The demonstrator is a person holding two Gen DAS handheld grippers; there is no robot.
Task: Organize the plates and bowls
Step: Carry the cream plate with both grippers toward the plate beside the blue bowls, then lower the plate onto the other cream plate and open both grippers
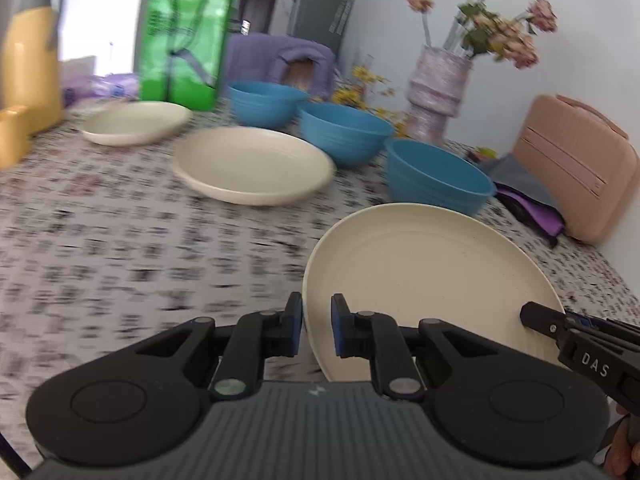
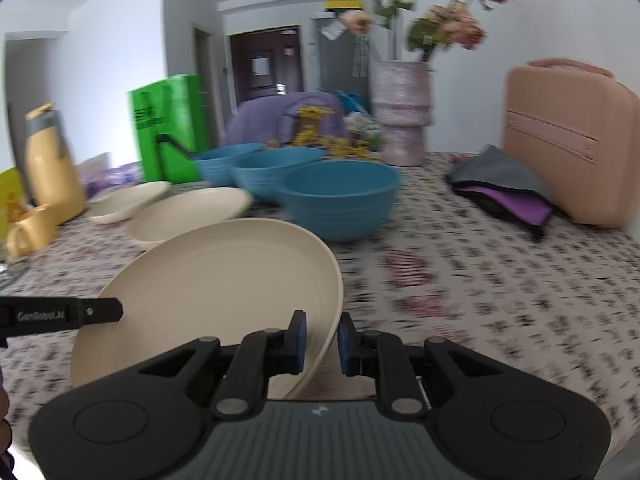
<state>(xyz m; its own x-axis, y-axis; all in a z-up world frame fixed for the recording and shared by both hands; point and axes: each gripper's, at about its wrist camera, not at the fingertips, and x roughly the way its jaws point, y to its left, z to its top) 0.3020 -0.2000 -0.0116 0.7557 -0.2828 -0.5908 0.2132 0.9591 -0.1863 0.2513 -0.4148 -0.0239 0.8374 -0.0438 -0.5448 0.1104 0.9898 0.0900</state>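
While both grippers straddle opposite edges of the nearest cream plate [image 1: 432, 280], the left gripper [image 1: 316, 330] has its jaws on either side of the near-left rim and the right gripper [image 2: 322, 346] pinches the right rim, tilting the plate off the counter [image 1: 120, 240]. Beyond it lie two more cream plates [image 1: 254, 164], then three blue bowls [image 2: 340, 196] in a row. A vase [image 2: 402, 112] and green bag [image 1: 184, 44] stand behind.

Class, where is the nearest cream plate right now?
The nearest cream plate is tilted between both grippers, just before the closest blue bowl.
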